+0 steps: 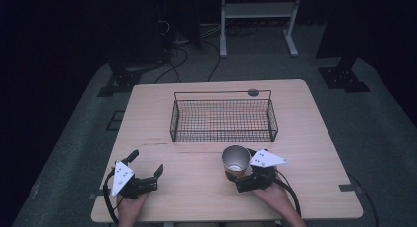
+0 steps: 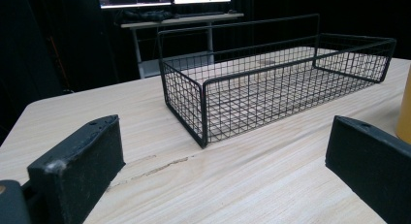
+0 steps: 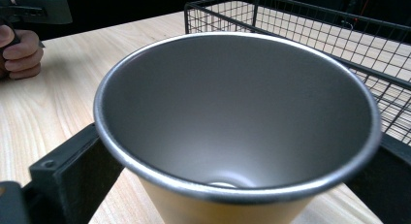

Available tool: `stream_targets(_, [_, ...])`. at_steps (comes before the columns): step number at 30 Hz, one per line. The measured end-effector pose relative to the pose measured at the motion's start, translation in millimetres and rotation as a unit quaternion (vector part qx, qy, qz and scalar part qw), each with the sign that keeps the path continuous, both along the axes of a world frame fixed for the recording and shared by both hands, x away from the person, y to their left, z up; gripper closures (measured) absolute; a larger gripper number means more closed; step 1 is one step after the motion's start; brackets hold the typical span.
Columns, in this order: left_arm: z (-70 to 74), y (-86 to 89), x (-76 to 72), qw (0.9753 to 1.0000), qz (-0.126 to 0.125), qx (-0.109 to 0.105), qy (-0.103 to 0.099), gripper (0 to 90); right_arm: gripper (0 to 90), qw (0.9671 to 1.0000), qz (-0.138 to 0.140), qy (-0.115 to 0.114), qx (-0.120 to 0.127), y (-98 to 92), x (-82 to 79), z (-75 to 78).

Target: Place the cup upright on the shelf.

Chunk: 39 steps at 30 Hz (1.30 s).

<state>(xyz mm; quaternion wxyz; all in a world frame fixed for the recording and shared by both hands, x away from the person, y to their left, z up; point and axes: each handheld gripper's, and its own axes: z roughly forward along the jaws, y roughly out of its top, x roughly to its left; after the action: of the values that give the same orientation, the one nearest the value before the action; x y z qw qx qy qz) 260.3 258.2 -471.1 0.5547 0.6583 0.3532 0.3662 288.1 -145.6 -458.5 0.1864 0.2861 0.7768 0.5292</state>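
Two tongs are mine: my left gripper (image 1: 146,164) lies at 7 o'clock, jaws wide and empty; my right gripper (image 1: 244,164) at 5 brackets the cup (image 1: 236,161), but I cannot tell if they pinch it. I judge lifting comes next. Cup: tapered steel, mustard outside. Beyond, at 12, sits a wire basket (image 1: 223,136) on pale wood

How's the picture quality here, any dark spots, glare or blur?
High view: table lit, surroundings nearly black. Left gripper view: wire basket sharp, room behind dark. Right gripper view: cup rim slightly soft up close, soft sheen inside, no harsh glare.
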Motion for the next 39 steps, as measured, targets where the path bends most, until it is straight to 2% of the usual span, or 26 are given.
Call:
stream_targets(12, [0.0, 0.0, 0.0, 1.0000, 0.000, 0.000, 0.000, 0.0, 0.0, 0.9999, 0.005, 0.005, 0.008, 4.6, 4.4, -0.7])
stream_targets(14, [0.0, -0.1, -0.1, 1.0000, 0.000, -0.001, 0.000, 0.0, 6.4, 0.9999, 0.005, 0.004, 0.010, 4.4, 4.5, -0.3])
stream_targets(20, [0.0, -0.2, -0.1, 1.0000, 0.000, 0.000, 0.000, 0.0, 11.3, 0.9999, 0.007, 0.002, 0.012, 3.9, 4.8, 3.9])
stream_targets(31, [0.0, 0.1, 0.0, 1.0000, -0.001, 0.000, 0.000, 0.0, 11.2, 0.9999, 0.010, 0.005, 0.006, 2.8, 6.3, 10.1])
stream_targets(39, [0.0, 0.2, 0.1, 1.0000, -0.001, 0.000, 0.000, 0.0, 11.4, 1.0000, 0.002, -0.003, 0.009, -3.4, 7.0, 17.1])
